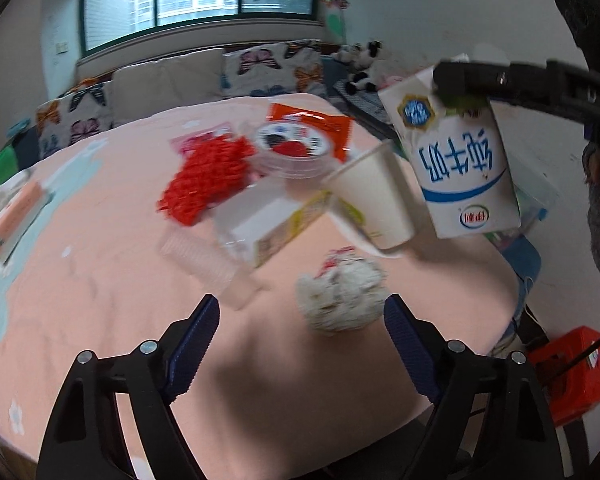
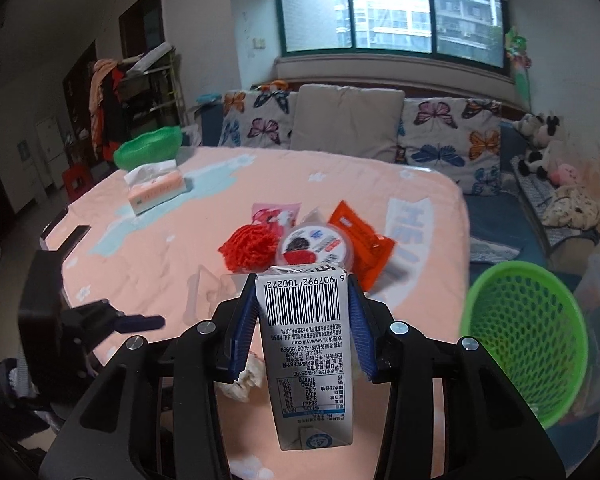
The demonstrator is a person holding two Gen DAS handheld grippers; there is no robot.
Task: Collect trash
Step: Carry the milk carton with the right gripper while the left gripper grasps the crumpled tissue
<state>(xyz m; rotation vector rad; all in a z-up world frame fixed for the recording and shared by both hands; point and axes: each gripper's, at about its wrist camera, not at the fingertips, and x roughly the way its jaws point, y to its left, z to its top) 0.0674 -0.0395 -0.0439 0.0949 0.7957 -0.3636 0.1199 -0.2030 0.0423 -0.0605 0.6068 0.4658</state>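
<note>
My right gripper (image 2: 303, 280) is shut on a white and blue milk carton (image 2: 304, 344) and holds it above the pink table; the carton (image 1: 456, 152) also hangs at the right of the left wrist view. My left gripper (image 1: 302, 308) is open and empty, just above a crumpled white tissue wad (image 1: 340, 296). Beyond it lie a white paper cup (image 1: 376, 200) on its side, a clear plastic box (image 1: 260, 220), a red mesh (image 1: 208, 176), a round lidded tub (image 1: 294, 148) and an orange packet (image 1: 320, 124). A green mesh basket (image 2: 524, 336) stands right of the table.
A pink tissue box (image 2: 156, 188) and a green bowl (image 2: 148, 146) sit at the table's far left. A sofa with butterfly cushions (image 2: 448, 132) runs behind the table. A red stool (image 1: 572, 372) stands on the floor by the table's right edge.
</note>
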